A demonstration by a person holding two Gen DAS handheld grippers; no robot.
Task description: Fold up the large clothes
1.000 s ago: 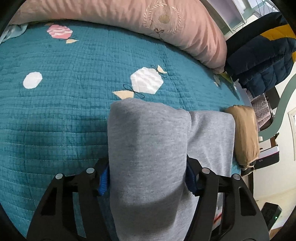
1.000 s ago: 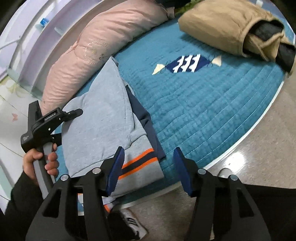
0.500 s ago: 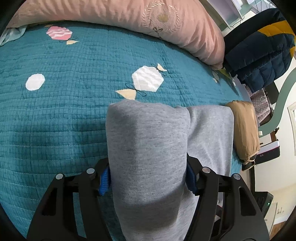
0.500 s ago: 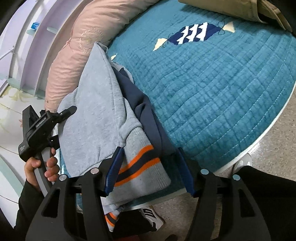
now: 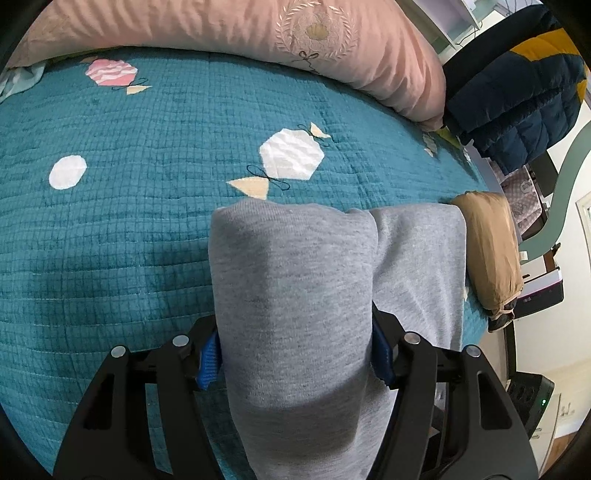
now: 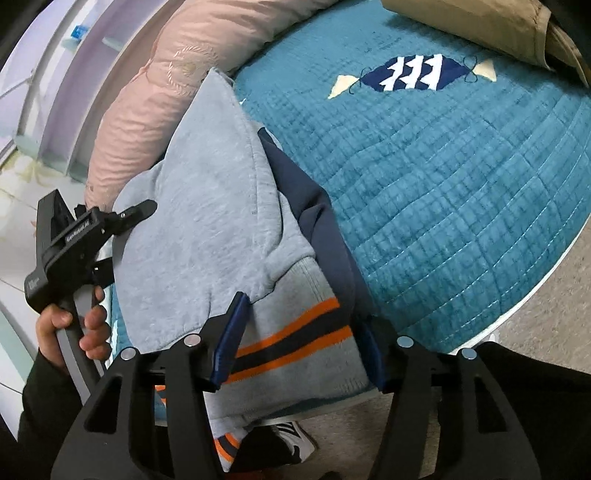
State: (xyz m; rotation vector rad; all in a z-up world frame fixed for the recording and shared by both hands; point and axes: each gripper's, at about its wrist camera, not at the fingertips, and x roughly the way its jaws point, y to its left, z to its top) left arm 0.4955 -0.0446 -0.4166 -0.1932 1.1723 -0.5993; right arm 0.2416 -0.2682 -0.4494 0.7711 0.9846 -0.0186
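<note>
The teal quilt (image 5: 110,229) fills the bed, a pink pillow (image 5: 221,33) along its far edge. The grey sweatshirt (image 6: 207,206) lies bunched near the edge (striped hem forward). Left gripper (image 5: 295,350) clamps a thick fold. Right gripper (image 6: 299,347) straddles the hem, jaws just closing.

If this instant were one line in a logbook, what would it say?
left gripper: clamped on grey sweatshirt | right gripper: jaws closing around striped hem | surface: teal quilt
</note>
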